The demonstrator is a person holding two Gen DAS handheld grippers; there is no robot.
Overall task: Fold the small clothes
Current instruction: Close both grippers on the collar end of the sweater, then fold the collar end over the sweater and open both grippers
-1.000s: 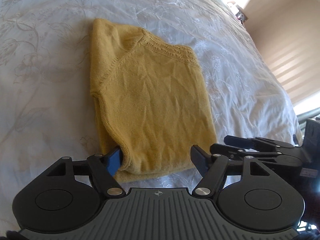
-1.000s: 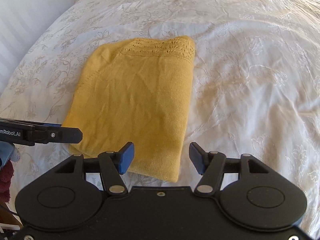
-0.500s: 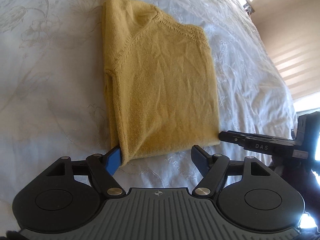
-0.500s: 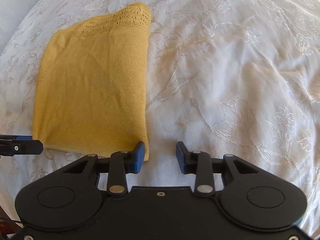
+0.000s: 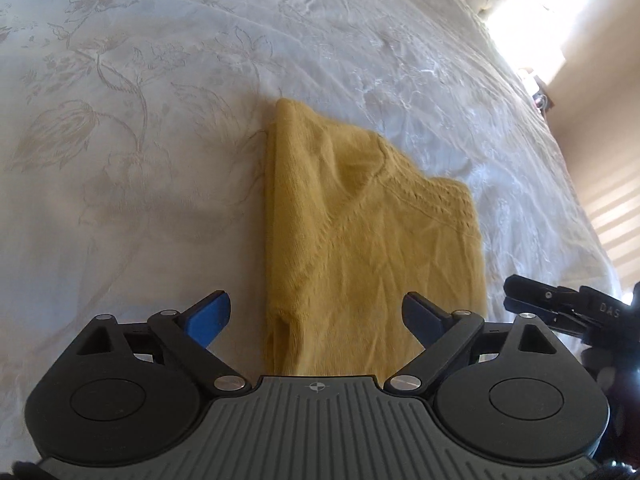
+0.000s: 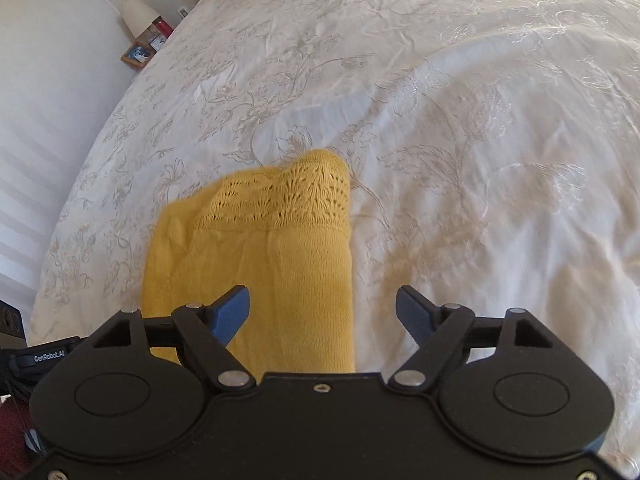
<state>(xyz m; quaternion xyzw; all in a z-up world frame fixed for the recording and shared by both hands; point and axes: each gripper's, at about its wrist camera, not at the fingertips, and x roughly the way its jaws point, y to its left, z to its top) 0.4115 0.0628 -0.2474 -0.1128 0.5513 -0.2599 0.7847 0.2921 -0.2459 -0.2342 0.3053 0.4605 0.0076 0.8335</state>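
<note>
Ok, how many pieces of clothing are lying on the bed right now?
1. A single yellow knit sweater, folded, lies on the white embroidered bedspread just ahead of both open grippers. Its near edge is hidden under them, and nothing else wearable shows in either view.

Bed: bare embroidered bedspread on every side of the folded yellow knit sweater, open to approach. Right gripper: near the sweater's right edge, the only obstruction there. Lamp and picture frame: off the bed's far left edge, well apart.
</note>
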